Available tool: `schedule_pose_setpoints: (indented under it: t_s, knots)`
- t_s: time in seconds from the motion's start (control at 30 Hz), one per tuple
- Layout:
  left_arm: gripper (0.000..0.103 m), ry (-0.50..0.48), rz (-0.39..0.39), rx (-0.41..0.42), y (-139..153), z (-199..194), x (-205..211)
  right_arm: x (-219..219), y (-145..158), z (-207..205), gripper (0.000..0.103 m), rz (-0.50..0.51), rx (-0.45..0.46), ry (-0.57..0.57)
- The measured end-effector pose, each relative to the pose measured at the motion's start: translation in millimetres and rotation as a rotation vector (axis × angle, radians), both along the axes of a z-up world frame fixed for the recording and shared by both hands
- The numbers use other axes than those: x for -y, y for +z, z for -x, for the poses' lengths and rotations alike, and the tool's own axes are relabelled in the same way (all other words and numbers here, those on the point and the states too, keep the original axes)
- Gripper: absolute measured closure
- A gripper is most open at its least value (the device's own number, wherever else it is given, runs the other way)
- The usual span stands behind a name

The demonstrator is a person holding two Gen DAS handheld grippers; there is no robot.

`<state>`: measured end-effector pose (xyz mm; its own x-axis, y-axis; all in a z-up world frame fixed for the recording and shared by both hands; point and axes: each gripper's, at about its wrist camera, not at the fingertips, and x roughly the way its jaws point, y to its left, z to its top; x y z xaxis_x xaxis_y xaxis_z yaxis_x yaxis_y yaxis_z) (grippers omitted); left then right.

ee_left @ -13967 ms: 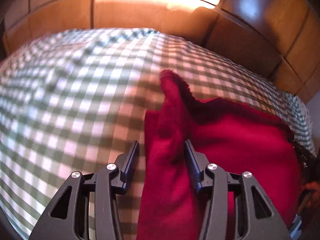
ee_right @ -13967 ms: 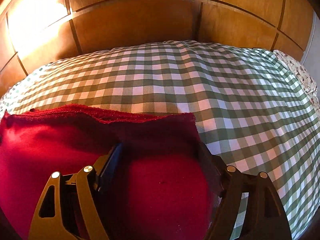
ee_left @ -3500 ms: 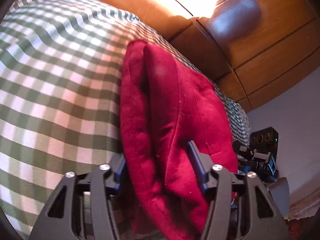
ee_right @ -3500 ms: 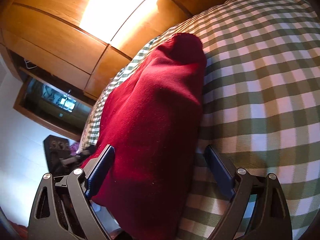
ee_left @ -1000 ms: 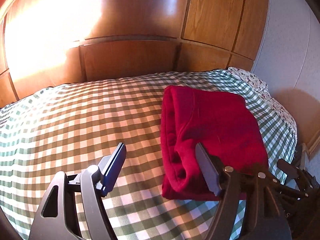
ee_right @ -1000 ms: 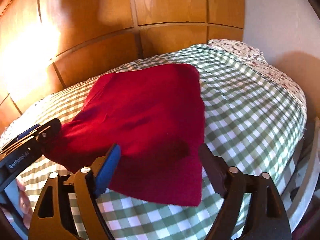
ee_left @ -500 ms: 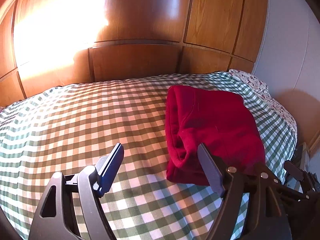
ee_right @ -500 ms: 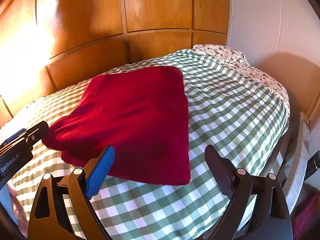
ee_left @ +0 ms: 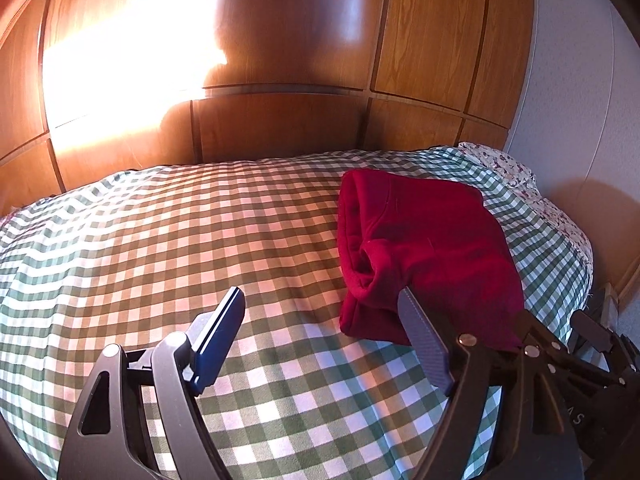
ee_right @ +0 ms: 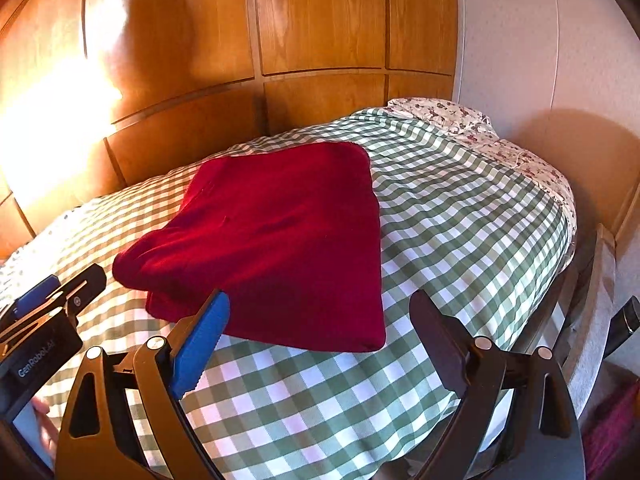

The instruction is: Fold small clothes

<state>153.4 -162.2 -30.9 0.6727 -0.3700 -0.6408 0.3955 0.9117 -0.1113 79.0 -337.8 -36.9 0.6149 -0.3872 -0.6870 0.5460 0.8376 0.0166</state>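
Moved: both grippers back from the garment (ee_right: 276,240); left gripper (ee_left: 320,336) jaws just widening, right gripper (ee_right: 316,344) jaws apart, both empty. Garment: folded, on bed (ee_right: 460,216). Risk: loose left-edge layers could slump open if nudged.

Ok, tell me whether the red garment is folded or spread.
Folded: the red garment lies as a compact rectangle, stacked layers visible at its edge.

One folded dark red fleece garment (ee_right: 276,236), one green-and-white checked bedspread (ee_right: 460,216), one floral-print pillow (ee_right: 440,114), two black two-finger grippers (ee_left: 320,336) (ee_right: 320,340)
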Motion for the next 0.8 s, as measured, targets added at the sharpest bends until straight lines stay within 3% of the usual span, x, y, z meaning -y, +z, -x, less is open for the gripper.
schedule_pose_setpoints:
  t_s: [0.43, 0.8]
  knots:
    - [0.018, 0.047, 0.025, 0.04, 10.2, 12.1, -14.0, -2.9, 5.4, 8.5, 0.013, 0.034, 0.022, -0.033]
    - [0.01, 0.069, -0.015, 0.055, 7.9, 19.5, -10.3, -3.5, 14.7, 12.7, 0.01, 0.066, 0.059, -0.037]
